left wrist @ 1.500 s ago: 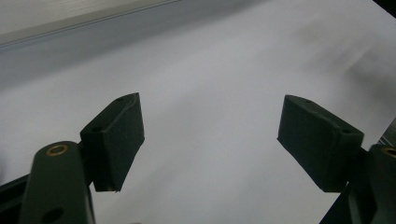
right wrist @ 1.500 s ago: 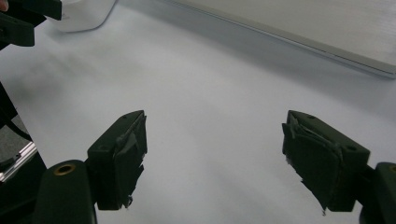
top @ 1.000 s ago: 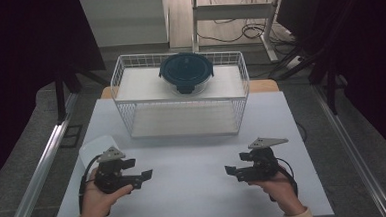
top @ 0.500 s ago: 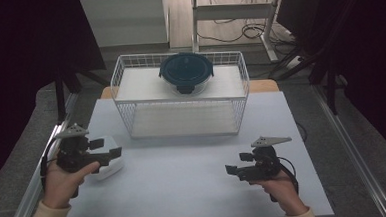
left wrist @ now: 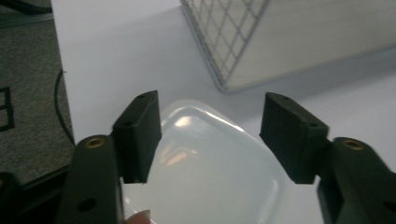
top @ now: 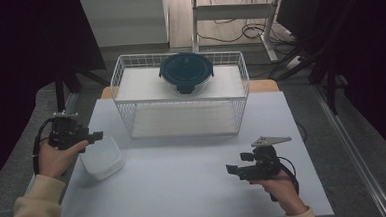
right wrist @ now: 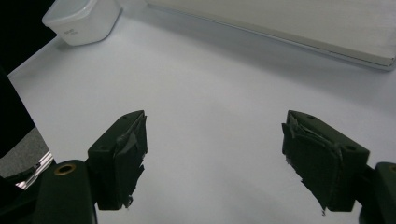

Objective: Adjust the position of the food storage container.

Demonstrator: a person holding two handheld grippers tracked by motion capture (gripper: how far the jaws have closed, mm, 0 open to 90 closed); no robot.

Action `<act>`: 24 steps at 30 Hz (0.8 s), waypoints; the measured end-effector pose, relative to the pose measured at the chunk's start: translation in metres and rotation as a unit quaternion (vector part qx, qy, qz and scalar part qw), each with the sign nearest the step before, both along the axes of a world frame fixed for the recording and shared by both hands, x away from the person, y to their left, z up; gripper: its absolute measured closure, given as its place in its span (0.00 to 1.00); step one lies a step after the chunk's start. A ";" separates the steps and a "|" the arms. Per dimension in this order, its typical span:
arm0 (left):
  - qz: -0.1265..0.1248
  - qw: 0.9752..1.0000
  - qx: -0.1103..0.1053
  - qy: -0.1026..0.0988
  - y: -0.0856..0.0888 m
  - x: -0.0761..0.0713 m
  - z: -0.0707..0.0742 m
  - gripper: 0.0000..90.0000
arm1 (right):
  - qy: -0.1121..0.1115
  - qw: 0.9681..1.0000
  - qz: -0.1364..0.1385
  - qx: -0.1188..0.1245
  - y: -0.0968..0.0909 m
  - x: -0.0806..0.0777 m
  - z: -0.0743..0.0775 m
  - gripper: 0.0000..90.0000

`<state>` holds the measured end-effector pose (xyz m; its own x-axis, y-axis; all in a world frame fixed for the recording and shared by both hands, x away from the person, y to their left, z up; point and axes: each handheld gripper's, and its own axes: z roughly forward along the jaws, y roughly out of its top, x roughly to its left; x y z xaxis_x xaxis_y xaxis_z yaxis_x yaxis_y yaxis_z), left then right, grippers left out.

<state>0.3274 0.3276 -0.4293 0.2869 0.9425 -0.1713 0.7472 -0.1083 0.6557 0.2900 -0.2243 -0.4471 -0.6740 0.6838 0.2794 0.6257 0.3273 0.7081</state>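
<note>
The left gripper [top: 95,137] stood at the near-left of the table [top: 195,188], its jaws part open and just closing around the tub [top: 102,157], which lay on the table's left side, in front of the basket's [top: 124,77] left corner. In the left gripper view the tub [left wrist: 210,163] sat between the two pads, but a gap showed on the right side. On the left the pad seemed to meet the rim, though the blur made that hard to judge. So nothing looked gripped yet.

To do the grasp well, the jaws would best straddle one wall of the tub squarely, low enough to catch more than the lip, then close gently, since thin plastic flexes and can squirt out sideways. The tub sat near the table edge, so a push to the left should be avoided.

The right gripper [top: 236,167] rested at the near-right with jaws wide and empty above bare table [right wrist: 210,93].

The tub was milky, translucent plastic, rounded-square with soft corners and a glossy skin. The basket was white wire mesh, box-shaped. On it sat a round bowl [top: 186,73] with a dark teal lid. The table was matte white.
</note>
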 end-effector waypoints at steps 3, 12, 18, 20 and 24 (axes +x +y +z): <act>0.009 1.000 0.016 0.007 0.005 0.004 -0.005 0.54 | 0.000 1.000 0.001 -0.001 0.000 0.000 0.000 0.24; 0.049 0.998 0.019 0.033 0.038 -0.003 -0.017 0.87 | 0.001 1.000 -0.002 0.000 -0.003 0.001 -0.001 0.24; 0.081 0.995 0.013 0.058 0.061 -0.007 -0.032 0.99 | 0.000 1.000 -0.002 0.000 -0.002 0.001 -0.001 0.24; 0.091 0.993 0.008 0.071 0.066 -0.008 -0.040 1.00 | 0.002 1.000 -0.002 -0.002 -0.001 0.001 -0.002 0.24; 0.092 0.991 0.009 0.092 0.066 -0.011 -0.055 1.00 | 0.002 1.000 -0.003 -0.001 -0.001 0.001 -0.002 0.24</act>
<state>0.3168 0.3933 -0.4846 0.0748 0.9794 -0.1875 0.8620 0.0310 0.5060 0.2914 -0.2257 -0.4490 -0.6682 0.6888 0.2813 0.6311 0.3245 0.7045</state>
